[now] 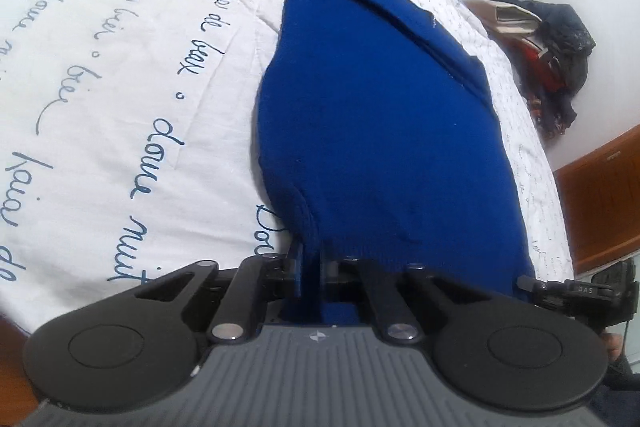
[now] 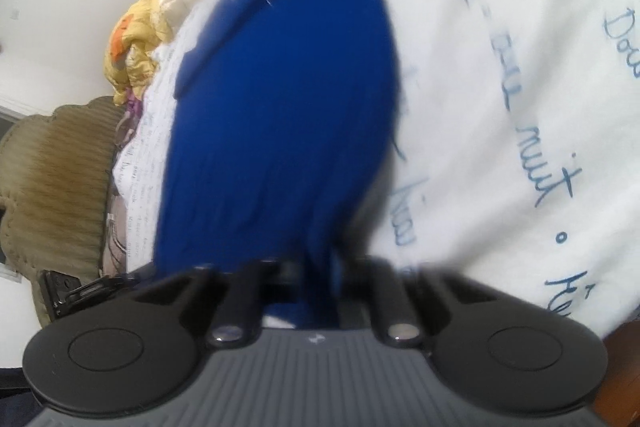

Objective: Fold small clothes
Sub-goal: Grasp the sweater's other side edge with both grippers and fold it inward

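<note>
- Closest to the lens, the left gripper has its fingers pinched together on the near edge of the blue garment.
- From those fingers the cloth runs forward across the white bedspread with blue script, a folded flap lying along its far right side.
- Over on the other side, the right gripper clamps the same garment; this view is blurred.
- Beyond the bed sit a pile of dark clothes and a yellow bundle.

the white bedsheet bears blue script "douce nuit"; a black gripper part reads "das".
</note>
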`<state>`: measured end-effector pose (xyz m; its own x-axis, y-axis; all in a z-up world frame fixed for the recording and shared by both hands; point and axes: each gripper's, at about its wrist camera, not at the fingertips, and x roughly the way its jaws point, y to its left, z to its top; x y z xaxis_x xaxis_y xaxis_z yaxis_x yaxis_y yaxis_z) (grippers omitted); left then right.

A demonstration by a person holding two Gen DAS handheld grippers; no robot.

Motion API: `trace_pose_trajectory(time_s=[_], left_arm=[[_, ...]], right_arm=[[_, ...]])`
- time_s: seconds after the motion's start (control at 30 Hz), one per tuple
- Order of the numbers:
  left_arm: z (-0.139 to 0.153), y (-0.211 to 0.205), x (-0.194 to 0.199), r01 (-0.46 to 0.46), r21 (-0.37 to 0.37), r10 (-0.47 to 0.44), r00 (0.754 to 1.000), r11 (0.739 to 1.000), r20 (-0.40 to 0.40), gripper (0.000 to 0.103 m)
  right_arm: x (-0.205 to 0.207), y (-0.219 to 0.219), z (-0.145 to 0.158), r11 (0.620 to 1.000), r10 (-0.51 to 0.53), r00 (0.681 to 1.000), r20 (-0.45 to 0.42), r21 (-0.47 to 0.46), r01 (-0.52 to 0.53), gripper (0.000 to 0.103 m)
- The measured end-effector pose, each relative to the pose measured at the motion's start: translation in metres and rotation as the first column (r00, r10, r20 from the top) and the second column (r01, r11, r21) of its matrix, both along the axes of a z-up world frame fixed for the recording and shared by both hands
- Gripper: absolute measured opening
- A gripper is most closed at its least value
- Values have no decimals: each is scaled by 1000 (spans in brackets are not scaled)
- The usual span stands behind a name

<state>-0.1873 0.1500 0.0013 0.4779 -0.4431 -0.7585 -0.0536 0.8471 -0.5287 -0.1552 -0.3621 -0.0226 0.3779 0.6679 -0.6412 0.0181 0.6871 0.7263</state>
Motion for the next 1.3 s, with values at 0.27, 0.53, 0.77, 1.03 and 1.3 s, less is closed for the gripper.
trace_pose_trajectory(time_s=[0.27,0.53,0.77,1.03,1.3], left_arm=[[40,2,27,61,-24,-58,993,998,103,6],[99,21,172,-10,-83,39,936,997,350,3],[92,-1,330,-117,4,107,922,993,372,3],[69,-9,384,-201,85,152,907,976,393,69],[44,24,265,-249,153,180,915,956,362,88]], right_arm=[[23,-5,15,987,-55,996,65,155,45,7],[162,-18,55,947,-183,946,267,306,97,7],[334,-7,46,942,-231,939,256,302,149,7],[409,9,3,918,-378,921,96,164,360,32],[292,-5,38,935,-276,892,359,-114,335,90]])
